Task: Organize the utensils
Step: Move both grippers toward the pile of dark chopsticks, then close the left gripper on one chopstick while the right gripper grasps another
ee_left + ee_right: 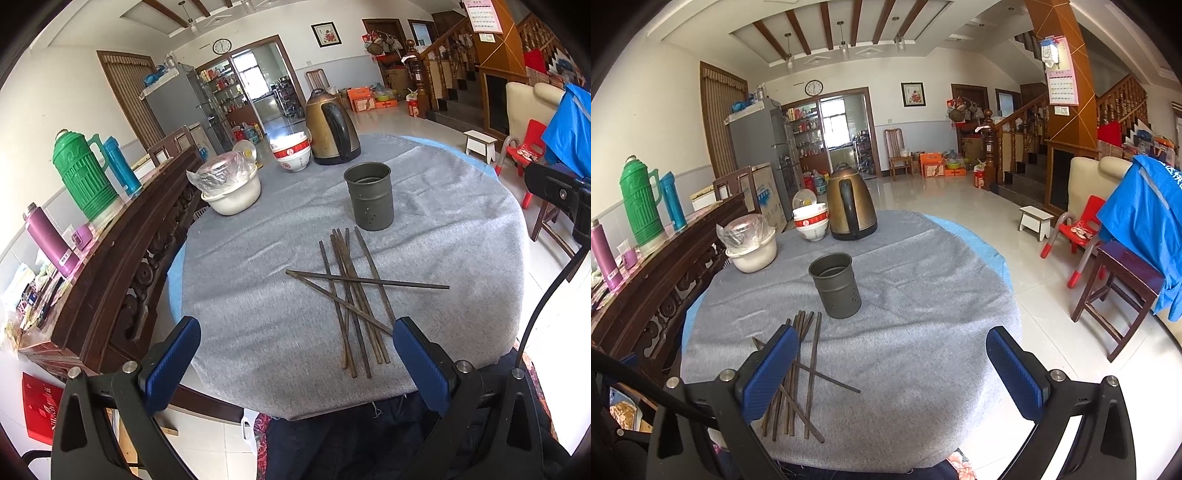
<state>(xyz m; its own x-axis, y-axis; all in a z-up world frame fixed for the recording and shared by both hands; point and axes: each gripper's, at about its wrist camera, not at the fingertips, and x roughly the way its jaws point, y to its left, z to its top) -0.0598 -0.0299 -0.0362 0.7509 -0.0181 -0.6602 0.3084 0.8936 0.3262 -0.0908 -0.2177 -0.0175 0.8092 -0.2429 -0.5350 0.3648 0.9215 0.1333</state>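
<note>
Partly hidden: chopsticks [798, 373] behind right gripper [892, 373] pad; both grippers' fingers spread, empty; left gripper [295, 363].

Left hand-held gripper [295, 354] gapes empty above chopsticks [351, 295] near holder [369, 197].

Two hand-held grippers, black frames with blue finger pads.

The left gripper [297, 354] had a black plastic frame with triangular cut-outs in its arms, and round silver screws [463, 366] sat at the joints. Its fingers [421, 367] were faced with blue pads ribbed in a fine texture. The right gripper [894, 365] was built the same way: black arms, silver screw heads [1056, 376], blue ribbed pads on the fingers [1015, 373]. A thin black cable [546, 299] curved down along the edge of the left view beside a black mount. Below the left gripper the person wore dark navy clothing [351, 435] with a reddish patterned cloth at its sides.
</note>
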